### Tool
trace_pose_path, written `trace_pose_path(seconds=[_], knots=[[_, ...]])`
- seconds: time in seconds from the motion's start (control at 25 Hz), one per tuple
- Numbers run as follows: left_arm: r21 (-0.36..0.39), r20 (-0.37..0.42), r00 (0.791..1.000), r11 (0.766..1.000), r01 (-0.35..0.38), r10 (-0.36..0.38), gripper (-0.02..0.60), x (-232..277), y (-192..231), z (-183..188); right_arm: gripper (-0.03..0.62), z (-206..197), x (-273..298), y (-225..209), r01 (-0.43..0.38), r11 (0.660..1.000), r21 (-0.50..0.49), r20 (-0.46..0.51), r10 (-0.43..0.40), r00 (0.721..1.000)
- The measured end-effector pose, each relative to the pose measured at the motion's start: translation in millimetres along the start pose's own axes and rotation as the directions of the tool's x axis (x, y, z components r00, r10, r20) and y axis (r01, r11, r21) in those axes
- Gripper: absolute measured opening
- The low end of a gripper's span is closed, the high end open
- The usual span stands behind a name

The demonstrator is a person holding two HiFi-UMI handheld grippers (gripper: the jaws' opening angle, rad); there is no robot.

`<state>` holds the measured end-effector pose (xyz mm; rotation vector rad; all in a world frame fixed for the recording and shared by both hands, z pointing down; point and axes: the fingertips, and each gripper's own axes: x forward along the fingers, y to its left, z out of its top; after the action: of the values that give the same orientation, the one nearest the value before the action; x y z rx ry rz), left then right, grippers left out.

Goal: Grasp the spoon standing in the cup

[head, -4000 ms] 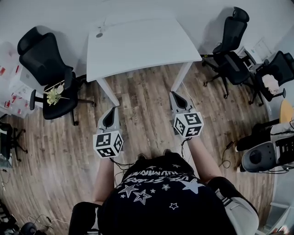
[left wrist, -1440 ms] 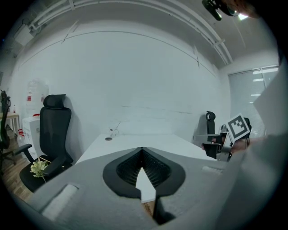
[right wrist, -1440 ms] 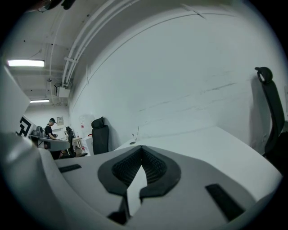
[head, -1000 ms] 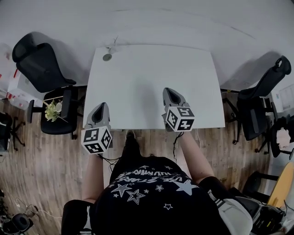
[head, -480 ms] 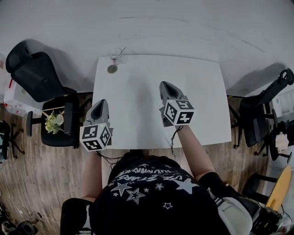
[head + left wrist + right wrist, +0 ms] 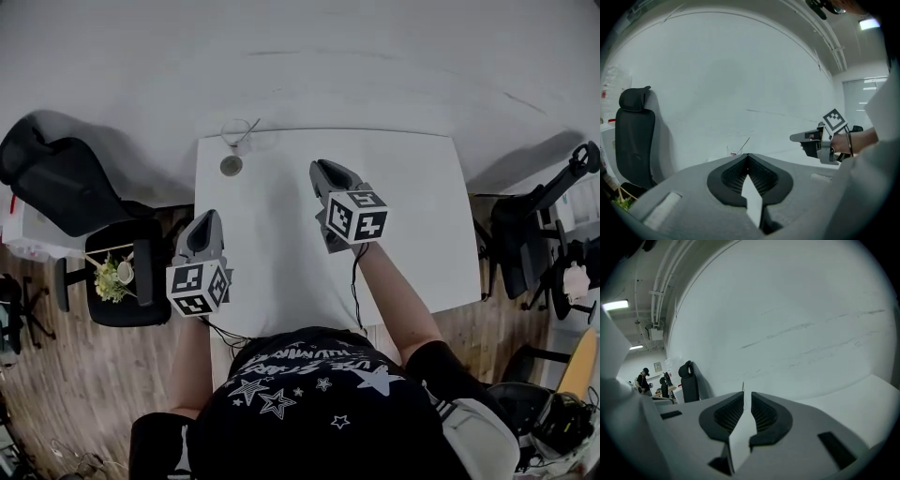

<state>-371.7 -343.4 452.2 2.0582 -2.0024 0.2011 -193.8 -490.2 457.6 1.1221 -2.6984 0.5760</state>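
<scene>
Nearest in, the left tongs [image 6: 206, 220] sit clenched at the left edge of the table [image 6: 412, 225], with nothing in them. Further out, the right tongs [image 6: 320, 171] hang over the middle of the table. Their jaws have just been opening to a narrow gap, and it's empty between them. Off at the far-left corner, well apart from both, stands the clear cup [image 6: 236, 137], spoon [image 6: 247, 126] leaning on its rim and a small round disc [image 6: 231, 166] just beside it. That spoon looks thin, light, stiff and slick, and the cup is likely glass and easy to tip. So pinch the handle above the rim and lift gently. Against a second ago, both tongs have pushed further over the table, the right one swinging toward that corner.
</scene>
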Motion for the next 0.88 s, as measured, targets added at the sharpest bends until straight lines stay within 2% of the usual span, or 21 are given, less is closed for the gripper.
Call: trace_pose_path(seconds=[0.44, 0.68, 0.88], knots=[[-0.05, -0.077, 0.996, 0.998, 0.04, -0.044, 0.008, 44, 27, -29, 0.141, -9, 101, 17, -0.006, 0.997, 0.073, -0.063, 0.011, 0.998], [-0.1, -0.092, 0.995, 0.994, 0.037, -0.047, 0.008, 57, 40, -40, 0.14, 0, 142, 21, -0.007, 0.995, 0.101, -0.069, 0.014, 0.997], [-0.077, -0.093, 0.995, 0.996, 0.039, -0.046, 0.008, 68, 50, -43, 0.138, -7, 167, 23, -0.006, 0.996, 0.091, -0.096, 0.015, 0.995]])
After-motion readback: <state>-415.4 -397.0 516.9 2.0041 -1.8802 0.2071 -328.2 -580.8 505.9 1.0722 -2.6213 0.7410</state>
